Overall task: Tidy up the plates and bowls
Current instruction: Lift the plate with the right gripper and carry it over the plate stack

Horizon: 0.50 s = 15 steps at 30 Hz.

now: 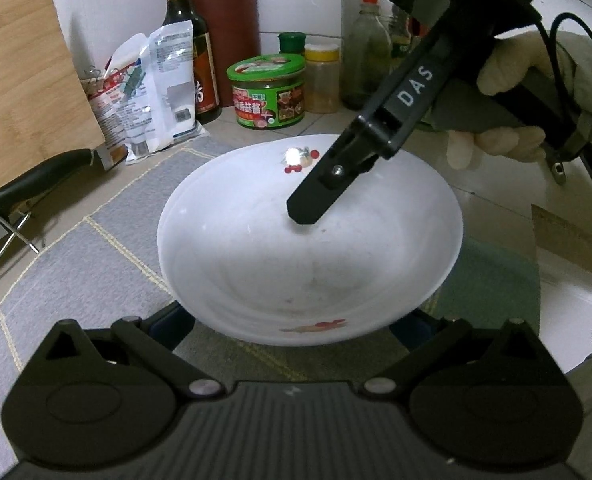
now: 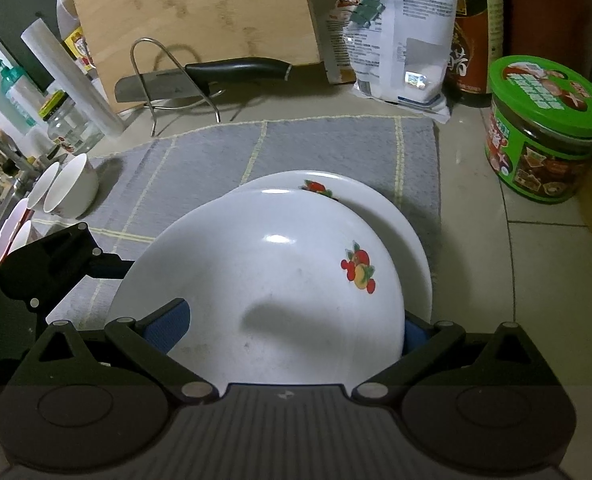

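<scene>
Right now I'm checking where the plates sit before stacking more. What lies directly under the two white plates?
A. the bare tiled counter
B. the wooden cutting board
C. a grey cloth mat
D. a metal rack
C: in the right wrist view the upper plate overlaps the lower plate, and both lie on the grey cloth mat spread over the counter.

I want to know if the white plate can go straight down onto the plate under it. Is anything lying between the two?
Nothing visible does. In the right wrist view the upper plate sits tilted over the lower plate, whose exposed rim is bare; the part underneath is hidden. The right gripper reaches over the upper plate, not under it.
</scene>
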{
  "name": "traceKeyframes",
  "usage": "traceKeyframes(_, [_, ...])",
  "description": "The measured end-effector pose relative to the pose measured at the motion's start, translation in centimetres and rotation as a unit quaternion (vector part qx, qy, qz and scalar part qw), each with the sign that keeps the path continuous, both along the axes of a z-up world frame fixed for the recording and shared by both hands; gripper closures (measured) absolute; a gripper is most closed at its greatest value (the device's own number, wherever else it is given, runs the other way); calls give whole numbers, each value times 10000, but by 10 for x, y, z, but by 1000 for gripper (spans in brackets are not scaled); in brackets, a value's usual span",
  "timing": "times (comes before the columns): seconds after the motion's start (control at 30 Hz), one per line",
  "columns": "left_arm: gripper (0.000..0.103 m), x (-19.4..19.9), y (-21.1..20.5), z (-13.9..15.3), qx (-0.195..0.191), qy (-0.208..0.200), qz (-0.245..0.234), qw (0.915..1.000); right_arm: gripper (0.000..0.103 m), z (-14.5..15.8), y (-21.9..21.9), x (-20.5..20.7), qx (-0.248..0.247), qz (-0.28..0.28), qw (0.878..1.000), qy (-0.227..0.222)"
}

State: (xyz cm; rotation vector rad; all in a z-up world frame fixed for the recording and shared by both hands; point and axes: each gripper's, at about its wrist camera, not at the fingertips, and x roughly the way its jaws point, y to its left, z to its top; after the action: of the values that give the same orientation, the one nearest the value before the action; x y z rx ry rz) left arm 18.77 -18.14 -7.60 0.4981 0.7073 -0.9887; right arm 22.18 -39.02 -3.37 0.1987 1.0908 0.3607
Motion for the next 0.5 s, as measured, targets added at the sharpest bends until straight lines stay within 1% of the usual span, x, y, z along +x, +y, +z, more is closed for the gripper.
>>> traceKeyframes(0.5, [1, 3, -1, -1, 27, 3, -1, 10000, 0, 5, -1, -6, -121, -88, 9999, 3])
